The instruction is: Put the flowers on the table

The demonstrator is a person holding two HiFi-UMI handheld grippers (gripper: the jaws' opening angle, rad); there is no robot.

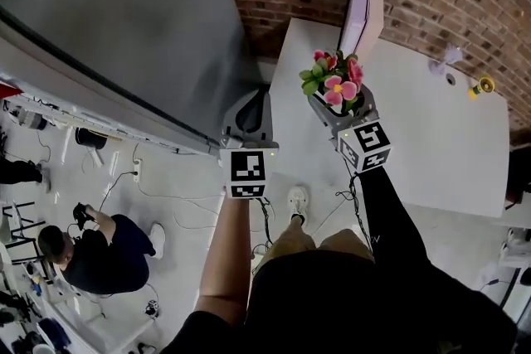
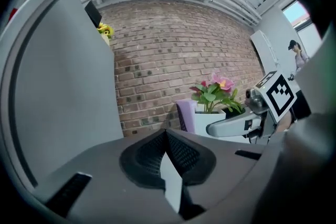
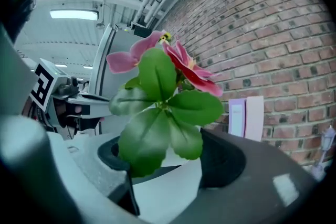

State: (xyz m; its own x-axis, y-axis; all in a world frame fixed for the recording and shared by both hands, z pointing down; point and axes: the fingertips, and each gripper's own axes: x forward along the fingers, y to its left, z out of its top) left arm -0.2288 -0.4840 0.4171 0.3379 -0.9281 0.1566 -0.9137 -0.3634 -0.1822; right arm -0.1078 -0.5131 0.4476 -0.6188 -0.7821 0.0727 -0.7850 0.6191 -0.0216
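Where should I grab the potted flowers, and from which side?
Grip the white pot across its walls, level from the side, under the leaves, as the right hand-held gripper does. The leaves spread wide above it, blocking the top.

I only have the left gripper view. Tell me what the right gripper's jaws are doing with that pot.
Observer: In the right gripper view, the right gripper is shut on the white pot, one jaw on each side, with the flowers rising above it.
Operator: Now tell me where the table lies under it.
Observer: In the head view, the pot is over the left part of the white table, near its edge. I cannot tell whether it touches the top.
Operator: Report what else is on that table.
Observer: A small yellow object and a small purple object sit near the far right corner, well apart from the pot.
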